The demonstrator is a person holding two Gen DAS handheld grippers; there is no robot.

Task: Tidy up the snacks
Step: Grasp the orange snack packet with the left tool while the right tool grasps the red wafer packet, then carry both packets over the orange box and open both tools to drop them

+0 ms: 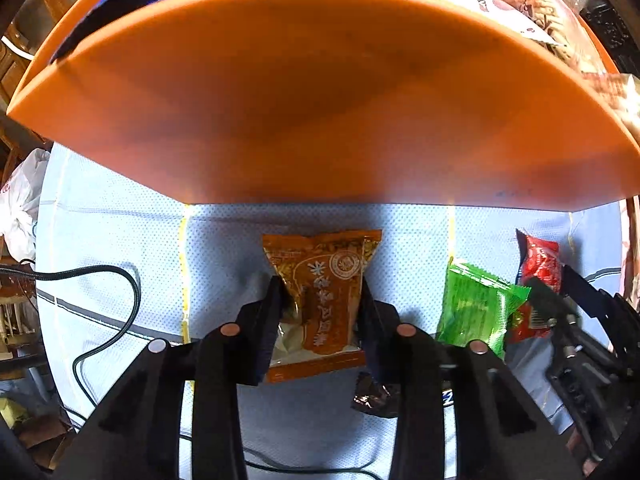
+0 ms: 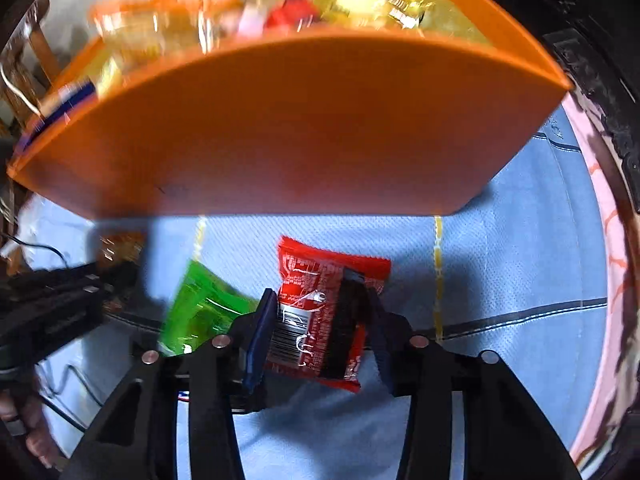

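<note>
My left gripper (image 1: 320,292) is shut on an orange-brown snack packet (image 1: 324,300), held just in front of the orange box (image 1: 320,100). My right gripper (image 2: 320,300) is shut on a red snack packet (image 2: 316,312); it also shows in the left wrist view (image 1: 538,268), with the right gripper (image 1: 560,280) beside it. The orange box (image 2: 300,128) holds several snack packs, among them yellow and red ones (image 2: 360,4). A green packet (image 1: 476,308) lies on the blue cloth between the two grippers, and also shows in the right wrist view (image 2: 200,308).
A small dark brown wrapper (image 1: 372,398) lies on the blue cloth (image 1: 120,232) under my left gripper. A black cable (image 1: 120,280) loops at the left. A white plastic bag (image 1: 20,208) sits off the table's left edge. Dark carved furniture (image 2: 592,60) stands at the right.
</note>
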